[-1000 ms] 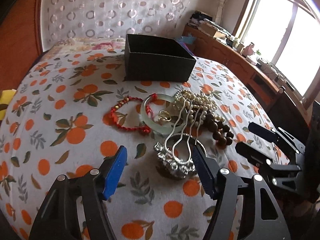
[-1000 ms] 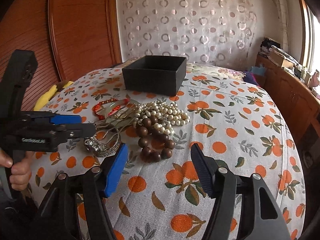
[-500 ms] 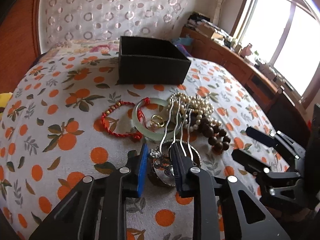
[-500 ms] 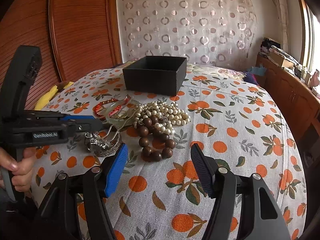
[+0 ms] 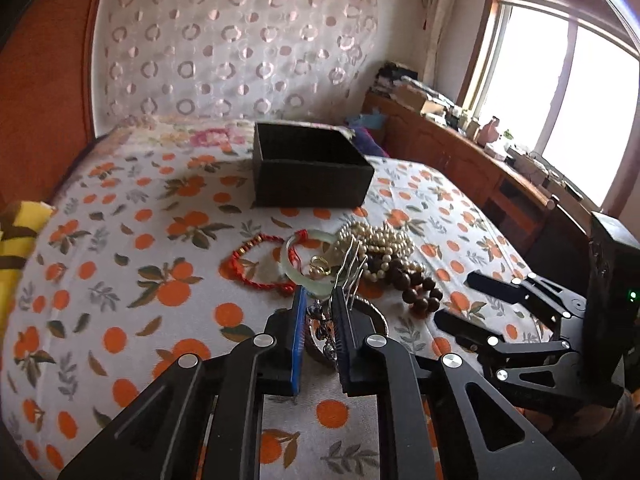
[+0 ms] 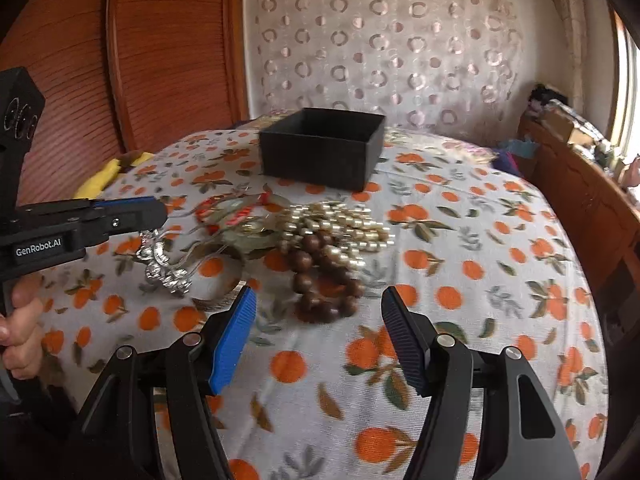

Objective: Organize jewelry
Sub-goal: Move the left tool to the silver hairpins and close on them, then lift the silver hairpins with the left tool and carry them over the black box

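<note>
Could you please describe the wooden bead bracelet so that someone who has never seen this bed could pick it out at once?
Start at the black box on the orange-print bedspread and come forward to the jewelry pile. The wooden bead bracelet lies at the pile's near edge, against the pearl necklace. Its large, dark brown round beads set it apart from the small cream pearls.

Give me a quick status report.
Left gripper closing on silver hairpin. Right gripper open, empty. Black box beyond the pile, path clear.
</note>
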The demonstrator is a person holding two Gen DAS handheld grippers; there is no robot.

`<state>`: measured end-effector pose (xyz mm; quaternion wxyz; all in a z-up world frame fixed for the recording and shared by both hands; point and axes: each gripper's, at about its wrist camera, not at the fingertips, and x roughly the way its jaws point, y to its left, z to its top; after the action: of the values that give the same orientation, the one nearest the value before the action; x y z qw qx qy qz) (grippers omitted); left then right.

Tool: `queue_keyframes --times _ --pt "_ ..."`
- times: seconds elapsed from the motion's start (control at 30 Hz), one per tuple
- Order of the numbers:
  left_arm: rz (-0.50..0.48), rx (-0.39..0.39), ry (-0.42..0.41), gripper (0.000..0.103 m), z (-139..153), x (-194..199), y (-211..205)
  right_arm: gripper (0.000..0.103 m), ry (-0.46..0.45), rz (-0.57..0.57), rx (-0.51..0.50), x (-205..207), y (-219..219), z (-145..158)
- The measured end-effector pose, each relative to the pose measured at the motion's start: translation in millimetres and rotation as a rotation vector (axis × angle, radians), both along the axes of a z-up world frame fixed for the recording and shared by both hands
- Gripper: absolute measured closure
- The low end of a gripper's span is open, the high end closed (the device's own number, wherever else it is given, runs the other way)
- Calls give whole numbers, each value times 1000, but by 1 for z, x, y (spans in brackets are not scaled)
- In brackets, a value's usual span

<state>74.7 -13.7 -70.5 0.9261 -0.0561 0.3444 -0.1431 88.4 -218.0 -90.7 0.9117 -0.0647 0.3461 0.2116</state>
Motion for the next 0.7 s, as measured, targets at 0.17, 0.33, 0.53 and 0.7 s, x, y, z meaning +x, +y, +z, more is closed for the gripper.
queue_keyframes --times 0.17,0.33,0.53,0.7 --pt "24 29 -62 95 16 -10 6 70 37 84 8 6 23 4" --pt "44 57 -87 95 23 -13 10 78 100 145 -17 22 49 -5" --pt "59 54 -101 95 28 -17 18 80 145 165 -30 34 61 -10" --pt "65 65 -110 95 31 -19 20 100 147 187 -52 35 64 -12"
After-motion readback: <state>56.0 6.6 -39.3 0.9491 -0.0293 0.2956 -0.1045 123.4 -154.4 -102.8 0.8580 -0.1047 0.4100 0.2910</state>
